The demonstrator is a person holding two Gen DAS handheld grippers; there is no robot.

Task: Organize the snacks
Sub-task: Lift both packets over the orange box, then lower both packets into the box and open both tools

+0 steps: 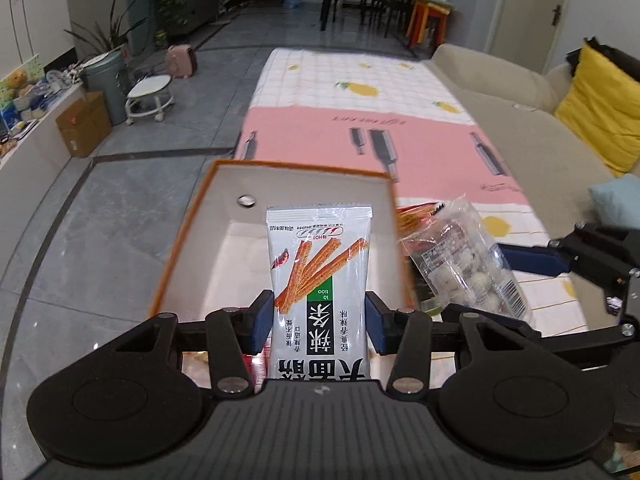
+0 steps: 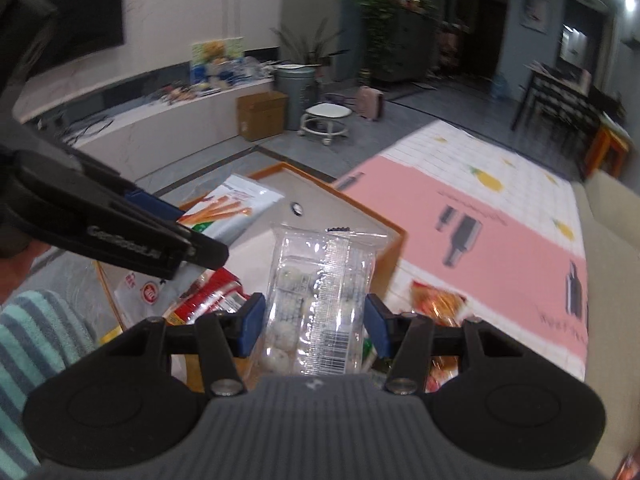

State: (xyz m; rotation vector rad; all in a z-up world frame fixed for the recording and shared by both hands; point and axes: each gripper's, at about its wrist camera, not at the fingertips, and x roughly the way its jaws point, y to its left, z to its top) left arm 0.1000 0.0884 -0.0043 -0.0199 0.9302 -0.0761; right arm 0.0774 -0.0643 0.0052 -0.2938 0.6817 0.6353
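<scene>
left gripper (image 1: 319, 322) clamps a white spicy-stick snack packet (image 1: 320, 272) over the orange-rimmed white box (image 1: 188, 216); right gripper (image 2: 316, 326) pinches a clear bag of white balls (image 2: 320, 300) (both jaws closed snug)

Left gripper (image 1: 319, 322): matte black body, ribbed grey housing, round black discs either side, silver screw heads at linkage pivots, blue ribbed pads (image 1: 259, 322). Right gripper (image 2: 316, 326): same black linkage, blue pads (image 2: 251, 326), silver screws. Grey raised lettering ran along one black arm. Striped teal-and-grey sleeve (image 2: 28, 344) showed.
</scene>
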